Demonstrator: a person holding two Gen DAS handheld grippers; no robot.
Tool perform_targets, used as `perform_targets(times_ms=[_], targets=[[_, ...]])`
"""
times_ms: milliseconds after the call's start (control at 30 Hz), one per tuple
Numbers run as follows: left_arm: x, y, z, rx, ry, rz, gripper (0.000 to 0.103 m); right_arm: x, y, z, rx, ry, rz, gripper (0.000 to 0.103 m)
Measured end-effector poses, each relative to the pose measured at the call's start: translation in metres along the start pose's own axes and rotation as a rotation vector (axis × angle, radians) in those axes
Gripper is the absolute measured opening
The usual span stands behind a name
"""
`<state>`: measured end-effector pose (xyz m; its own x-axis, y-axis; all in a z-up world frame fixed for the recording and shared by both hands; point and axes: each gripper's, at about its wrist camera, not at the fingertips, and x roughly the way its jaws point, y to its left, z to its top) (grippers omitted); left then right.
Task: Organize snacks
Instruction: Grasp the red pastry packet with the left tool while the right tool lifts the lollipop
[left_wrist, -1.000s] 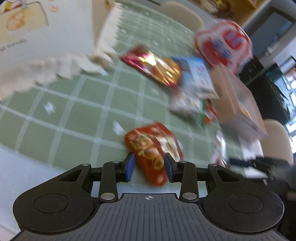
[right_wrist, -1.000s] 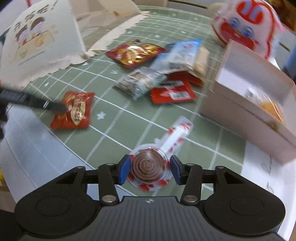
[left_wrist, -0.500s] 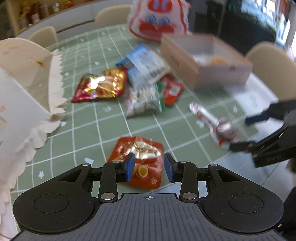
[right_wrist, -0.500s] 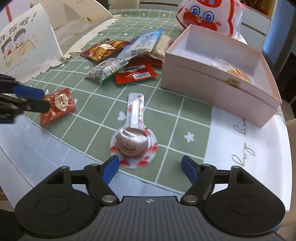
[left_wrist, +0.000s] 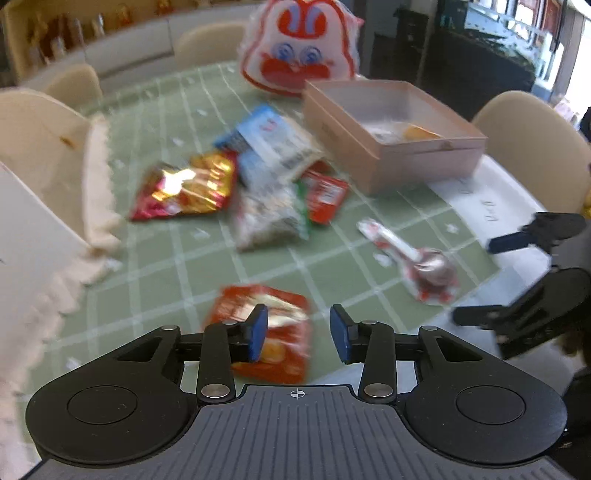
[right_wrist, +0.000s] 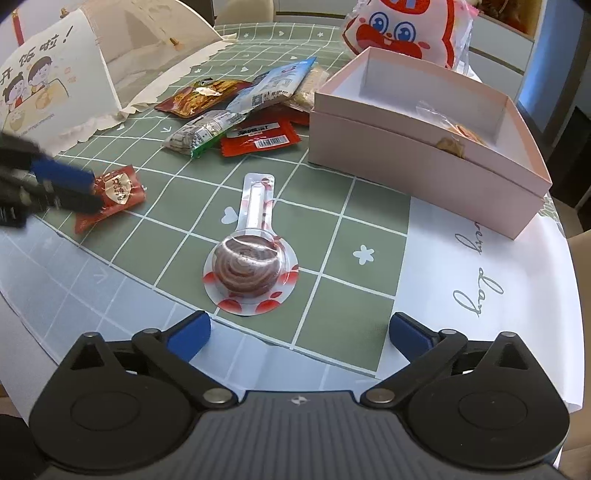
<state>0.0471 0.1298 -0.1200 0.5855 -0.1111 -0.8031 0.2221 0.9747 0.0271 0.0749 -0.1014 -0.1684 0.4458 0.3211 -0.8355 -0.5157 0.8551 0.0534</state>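
A small red snack packet (left_wrist: 269, 328) lies on the green checked cloth under my left gripper (left_wrist: 298, 332), whose jaws stand open around its right part; it also shows in the right wrist view (right_wrist: 110, 195). A wrapped chocolate swirl lollipop (right_wrist: 249, 264) lies flat just ahead of my right gripper (right_wrist: 299, 332), which is wide open and empty. The lollipop also shows in the left wrist view (left_wrist: 424, 266). A pile of snack packets (right_wrist: 236, 114) lies left of an open pink box (right_wrist: 424, 122) holding a few wrapped snacks.
A red-and-white cartoon bag (right_wrist: 402, 29) stands behind the box. A white scalloped paper bag with cartoon print (right_wrist: 55, 85) lies at the left. Beige chairs (left_wrist: 532, 147) ring the table. The table's near edge runs just ahead of both grippers.
The right gripper let go of the lollipop, opened wide and drew back. The left gripper's jaws opened off the red packet, which now rests on the cloth.
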Motion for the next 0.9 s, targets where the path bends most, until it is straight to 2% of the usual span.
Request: perform_targets(times_ms=[100, 200, 300, 367, 467, 533, 600, 733, 900], targets=[[0.010, 0.006, 0.001, 0.058, 0.044, 0.062, 0.043, 0.000, 0.000, -0.001, 0.002, -0.007, -0.002, 0.103], [0.021, 0.007, -0.003, 0.080, 0.089, 0.046, 0.043, 0.000, 0.001, -0.001, 0.004, -0.011, -0.003, 0.103], [0.025, 0.001, -0.005, 0.107, 0.081, 0.015, 0.047, 0.000, 0.001, -0.003, 0.005, -0.019, -0.004, 0.103], [0.028, -0.004, -0.007, 0.127, 0.089, 0.013, 0.061, -0.001, 0.001, -0.004, 0.005, -0.027, -0.005, 0.103], [0.031, -0.009, -0.009, 0.150, 0.092, -0.006, 0.075, -0.001, 0.001, -0.005, 0.006, -0.035, -0.005, 0.103], [0.030, -0.007, -0.008, 0.145, 0.085, -0.023, 0.074, -0.001, 0.001, -0.005, 0.006, -0.040, -0.005, 0.103], [0.027, -0.002, -0.006, 0.127, 0.068, -0.032, 0.069, -0.001, 0.001, -0.006, 0.006, -0.045, -0.004, 0.103], [0.030, 0.010, -0.003, 0.140, 0.071, 0.020, 0.071, -0.002, 0.000, -0.008, 0.004, -0.065, -0.003, 0.103], [0.038, 0.028, 0.001, 0.070, 0.078, -0.038, 0.073, -0.003, 0.001, -0.009, 0.002, -0.073, -0.003, 0.103]])
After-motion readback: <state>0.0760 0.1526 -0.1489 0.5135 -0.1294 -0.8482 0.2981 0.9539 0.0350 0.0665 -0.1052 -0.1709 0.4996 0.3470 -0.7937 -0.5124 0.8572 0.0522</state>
